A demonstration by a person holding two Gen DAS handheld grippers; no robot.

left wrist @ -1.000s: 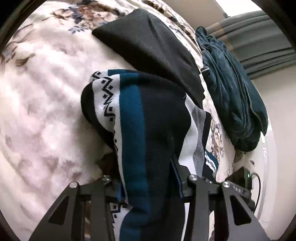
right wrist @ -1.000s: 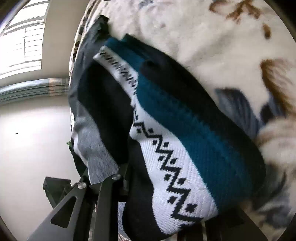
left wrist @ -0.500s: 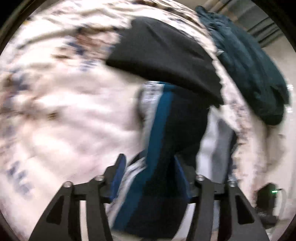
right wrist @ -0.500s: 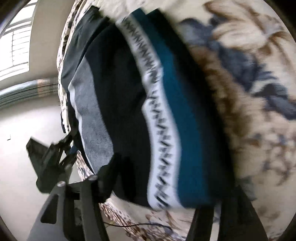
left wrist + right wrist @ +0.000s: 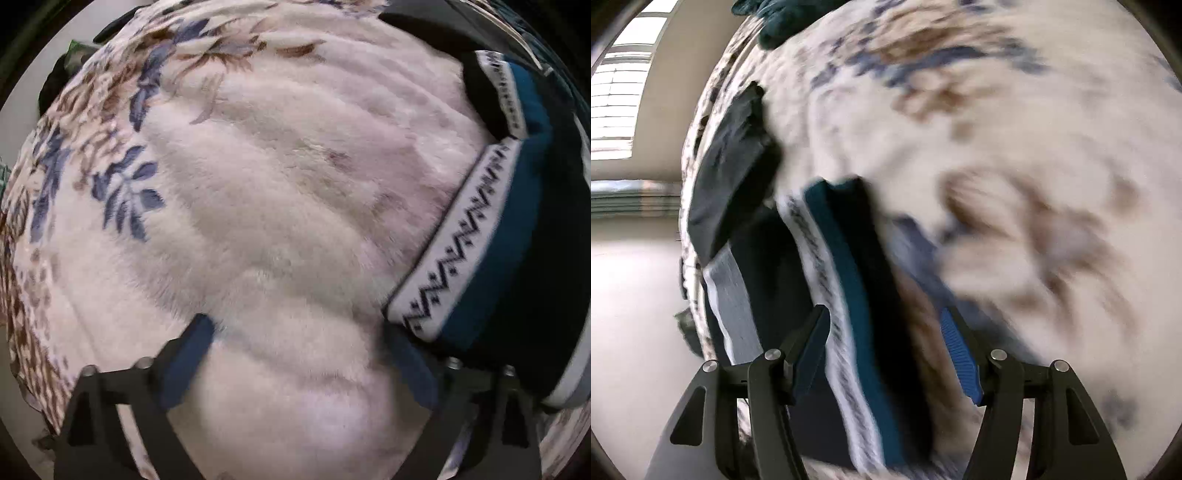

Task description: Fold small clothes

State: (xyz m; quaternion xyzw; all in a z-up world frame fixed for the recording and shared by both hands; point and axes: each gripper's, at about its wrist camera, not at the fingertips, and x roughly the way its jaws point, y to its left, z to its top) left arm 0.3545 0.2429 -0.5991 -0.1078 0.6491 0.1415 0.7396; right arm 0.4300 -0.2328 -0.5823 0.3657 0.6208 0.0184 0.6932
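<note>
With both spread wide and holding nothing, the left claw hangs over bare fluffy floral blanket, while the right claw straddles the folded garment's edge. That garment, banded teal, black and grey with a white zigzag strip, lies flat on the blanket, at three o'clock in the left view. A black garment lies at its far end.

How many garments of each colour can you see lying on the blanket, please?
Striped teal, black and white garment: 1
Plain black garment: 1
Dark teal garment: 1
Total: 3, all on the flowered blanket.
</note>
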